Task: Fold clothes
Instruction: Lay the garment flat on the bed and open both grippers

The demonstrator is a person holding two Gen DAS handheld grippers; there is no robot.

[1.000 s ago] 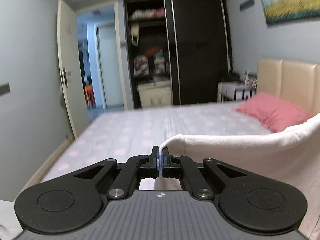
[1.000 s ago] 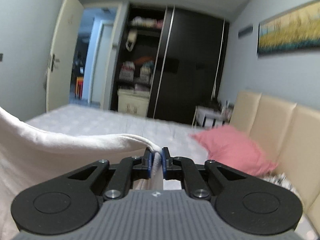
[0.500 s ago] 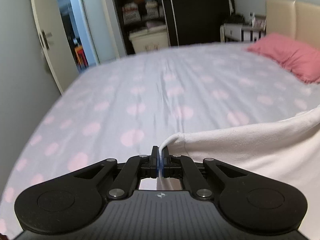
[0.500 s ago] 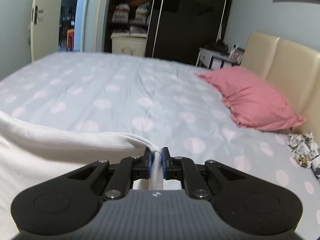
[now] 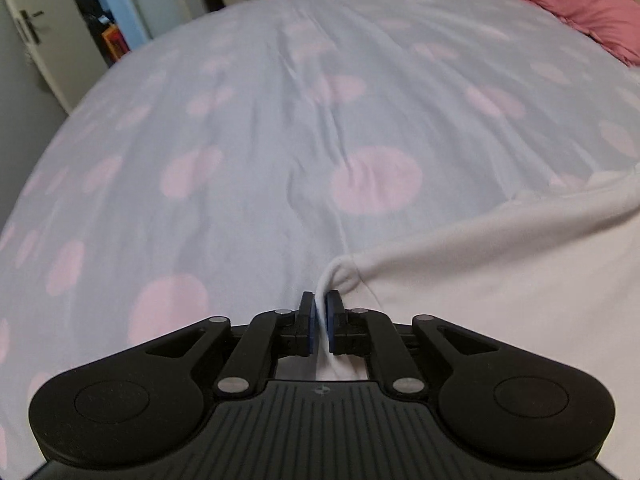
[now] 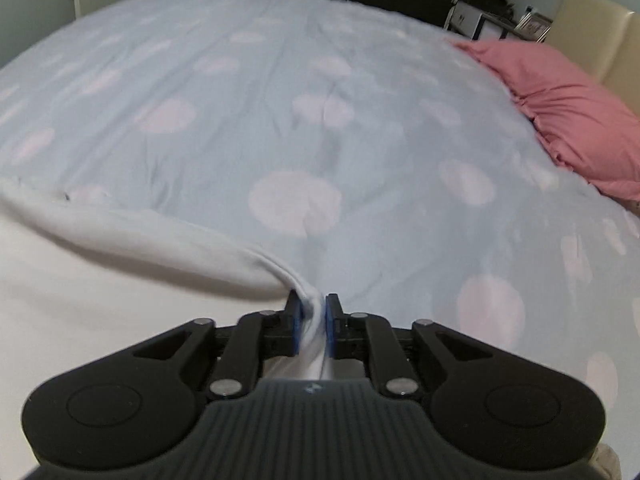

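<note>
A white garment (image 5: 500,280) is stretched between my two grippers low over the bed. In the left wrist view my left gripper (image 5: 319,304) is shut on one corner of it, and the cloth runs off to the right. In the right wrist view my right gripper (image 6: 312,306) is shut on a bunched corner of the same white garment (image 6: 100,272), which spreads away to the left. The garment's top edge sags between the two grips.
A pale blue bedsheet (image 5: 260,140) with pink dots covers the bed (image 6: 340,120). A pink pillow (image 6: 568,108) lies at the far right by a cream headboard (image 6: 592,20). A dark wardrobe and an open door (image 5: 36,40) stand beyond the bed.
Both grippers have tilted down and dropped toward the bed, still shut on the garment. The wardrobe and walls have slid out of view, and the sheet now fills both views.
</note>
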